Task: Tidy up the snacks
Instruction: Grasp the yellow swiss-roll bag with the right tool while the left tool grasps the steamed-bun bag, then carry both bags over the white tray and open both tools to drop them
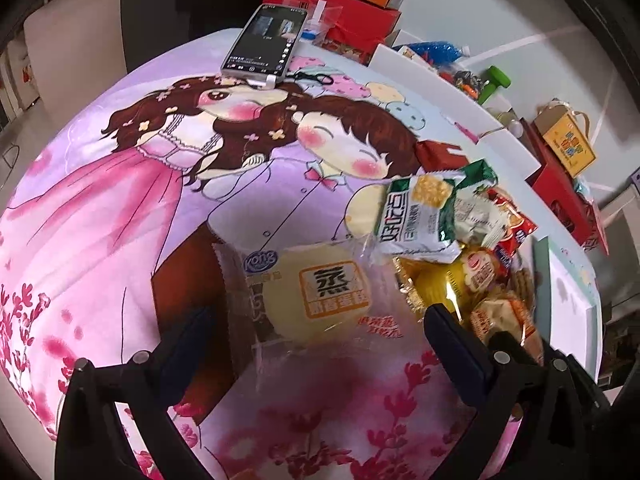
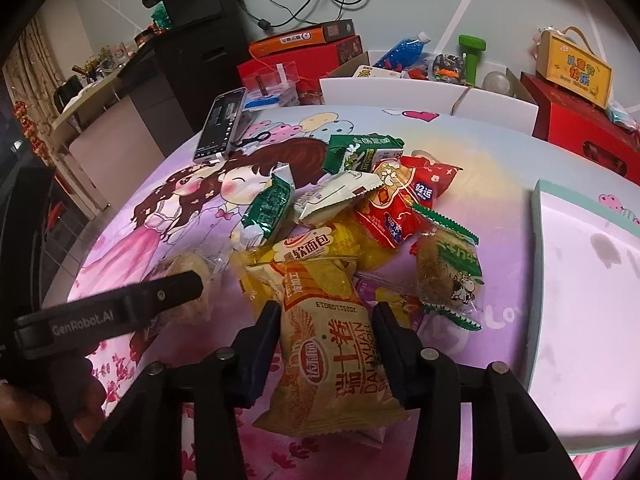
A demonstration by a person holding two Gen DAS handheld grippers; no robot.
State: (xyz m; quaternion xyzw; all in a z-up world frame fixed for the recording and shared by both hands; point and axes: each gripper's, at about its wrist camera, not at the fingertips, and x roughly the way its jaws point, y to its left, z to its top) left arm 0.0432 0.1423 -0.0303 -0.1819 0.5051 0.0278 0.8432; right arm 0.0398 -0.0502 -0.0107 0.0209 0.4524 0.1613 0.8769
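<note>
Low in the right wrist view, the right gripper [image 2: 326, 344] has its fingers [image 2: 260, 344] pressed on both sides of a yellow roll packet [image 2: 324, 336], grasping it. That packet lies at the near end of the snack pile [image 2: 360, 216] in the middle of the frame, on a worktop under a pink cartoon cloth [image 2: 132, 240]. Only this view shows the pale tray [image 2: 580, 320] well, wide at the right edge. It also shows the left gripper from the side, at lower left.

Low in the left wrist view, the left gripper [image 1: 316, 328] has its fingers [image 1: 188, 340] released, wide apart, over a clear steamed cake packet [image 1: 316, 296] lying flat on the cloth. This view shows the cake's label plainly; the other shows only a blurry bit of it. A phone [image 1: 262, 42] sits at the top of the frame.
</note>
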